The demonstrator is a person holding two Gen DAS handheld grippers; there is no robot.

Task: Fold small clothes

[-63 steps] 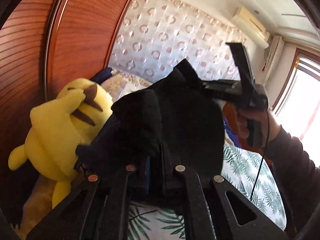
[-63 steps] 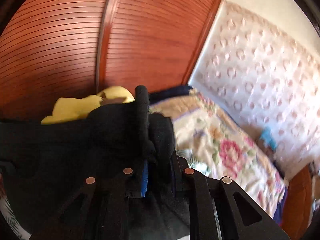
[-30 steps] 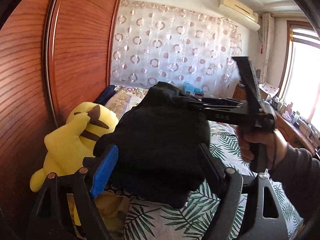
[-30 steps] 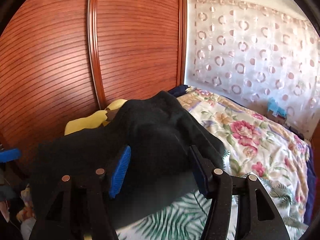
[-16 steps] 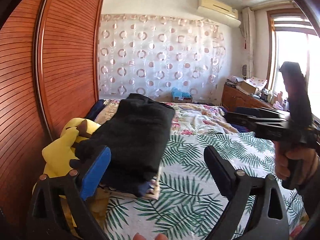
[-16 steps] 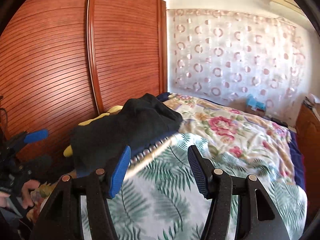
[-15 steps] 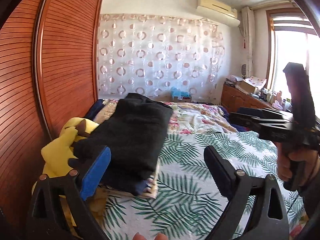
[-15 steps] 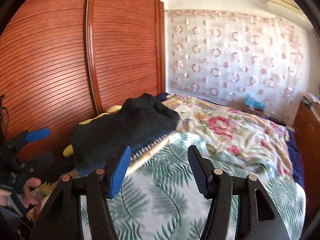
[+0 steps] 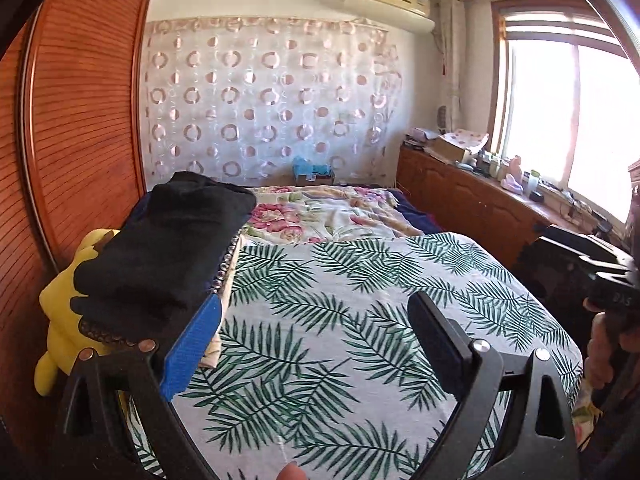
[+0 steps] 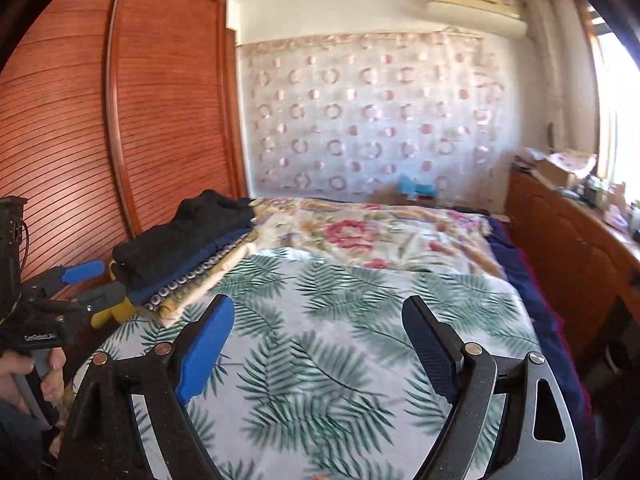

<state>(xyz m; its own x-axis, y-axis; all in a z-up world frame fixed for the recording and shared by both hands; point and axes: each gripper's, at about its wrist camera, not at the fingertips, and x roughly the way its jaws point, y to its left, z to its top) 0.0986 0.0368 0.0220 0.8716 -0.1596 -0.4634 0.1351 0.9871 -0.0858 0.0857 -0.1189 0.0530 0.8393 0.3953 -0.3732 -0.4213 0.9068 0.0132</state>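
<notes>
A folded black garment (image 9: 160, 252) lies on top of a stack of folded clothes at the left edge of the bed; it also shows in the right wrist view (image 10: 188, 236). My left gripper (image 9: 316, 320) is open and empty, held back over the leaf-print sheet (image 9: 360, 320), its blue pad just right of the stack. My right gripper (image 10: 316, 324) is open and empty over the same sheet (image 10: 340, 360), to the right of the stack. The left gripper also shows at the left of the right wrist view (image 10: 80, 284).
A yellow plush toy (image 9: 60, 320) sits behind the stack against the wooden wardrobe (image 9: 72, 120). A floral quilt (image 9: 320, 212) covers the far half of the bed. A wooden cabinet (image 9: 480, 200) with clutter runs under the window on the right.
Both grippers opened and let go of the black garment, leaving it on the stack. Both then pulled back toward the near side of the bed.
</notes>
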